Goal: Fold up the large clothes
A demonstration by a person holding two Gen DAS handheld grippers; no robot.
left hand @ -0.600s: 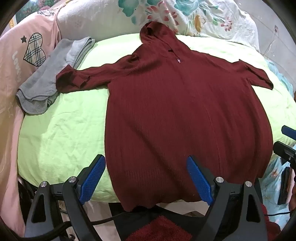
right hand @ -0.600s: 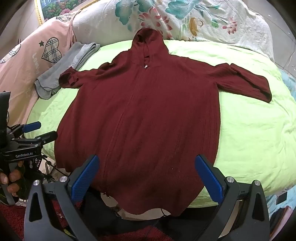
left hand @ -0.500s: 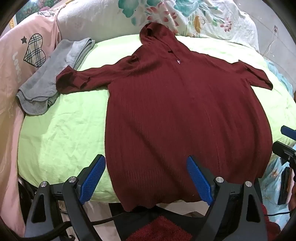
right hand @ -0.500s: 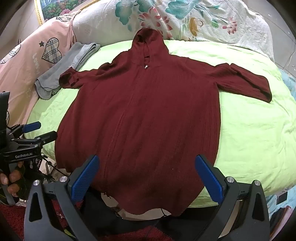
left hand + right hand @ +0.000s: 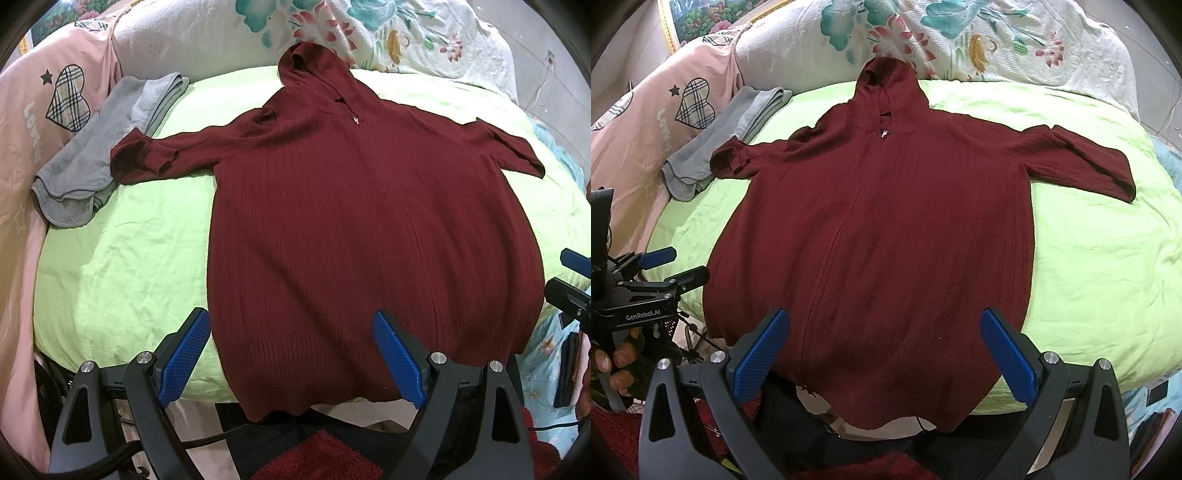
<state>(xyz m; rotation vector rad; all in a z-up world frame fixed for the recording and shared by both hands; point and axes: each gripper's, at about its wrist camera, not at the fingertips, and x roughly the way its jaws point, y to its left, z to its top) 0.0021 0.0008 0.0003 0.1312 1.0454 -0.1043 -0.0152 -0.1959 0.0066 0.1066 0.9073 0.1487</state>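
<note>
A large dark red hooded zip sweater lies flat, front up, on a lime green sheet, sleeves spread out, hood toward the pillows; its hem hangs over the near edge. It also shows in the right wrist view. My left gripper is open and empty, above the hem's left part. My right gripper is open and empty, above the hem's right part. The left gripper also shows at the left edge of the right wrist view. The right gripper tips show at the right edge of the left wrist view.
A folded grey garment lies at the far left, touching the left sleeve cuff. A pink pillow and a floral quilt line the back. A dark red rug lies on the floor below the near edge.
Almost nothing has changed. Both grippers stay open over the hem; the left wrist view has shifted very slightly.
</note>
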